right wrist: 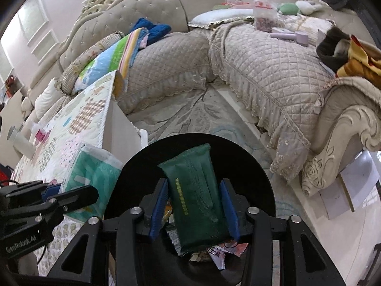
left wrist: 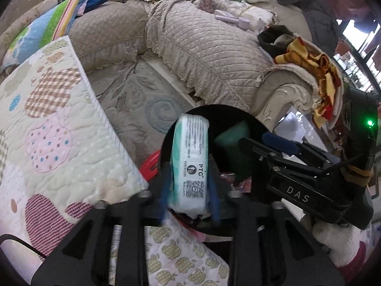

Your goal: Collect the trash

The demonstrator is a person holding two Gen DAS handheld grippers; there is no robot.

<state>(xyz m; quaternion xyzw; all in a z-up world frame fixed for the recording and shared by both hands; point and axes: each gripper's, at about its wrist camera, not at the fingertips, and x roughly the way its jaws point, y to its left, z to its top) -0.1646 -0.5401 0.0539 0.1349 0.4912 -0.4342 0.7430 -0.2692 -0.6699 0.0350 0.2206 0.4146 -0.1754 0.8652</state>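
Left wrist view
- Left gripper point(left wrist: 189, 199): pointing steeply down over a black round bin point(left wrist: 240, 116); blue fingers point(left wrist: 215, 196) motion-blurred.
- Held item: a white-and-mint tissue pack point(left wrist: 190, 164), standing on end between the fingers, barcode and QR print facing the camera.
- Finger state: fingers sit at the pack's two sides, but blur hides whether the pads press on it; cannot tell if grasping or let go.
- Bin contents: crumpled wrappers point(left wrist: 235, 178) visible under and right of the pack.
- Right gripper point(left wrist: 252, 143): enters from the right, black body lettered DAS, a blurred green item at its tip; a white glove point(left wrist: 338, 240) on the hand below it.
- Surroundings: quilted patchwork cover point(left wrist: 54, 128) at left, beige quilted sofa point(left wrist: 202, 47) behind, patterned rug point(left wrist: 133, 100) on the floor.

Right wrist view
- Right gripper point(right wrist: 195, 211): also above the black round bin point(right wrist: 257, 166), pointing down into it.
- Held item: a dark green flat pouch point(right wrist: 197, 197) with yellow lettering, upright between the blue fingers point(right wrist: 228, 207).
- Finger state: right pad touches the pouch edge, left pad stands just beside it with a thin gap; grip looks slack, released rather than clenched.
- Bin contents: wrappers point(right wrist: 219, 255) lying beneath the pouch's lower end.
- Left gripper point(right wrist: 78, 195): at left edge, with the tissue pack point(right wrist: 92, 181) at its tip, just beside the bin rim.
- Surroundings: the sofa point(right wrist: 262, 66) behind, the rug point(right wrist: 190, 116) between sofa and bin.
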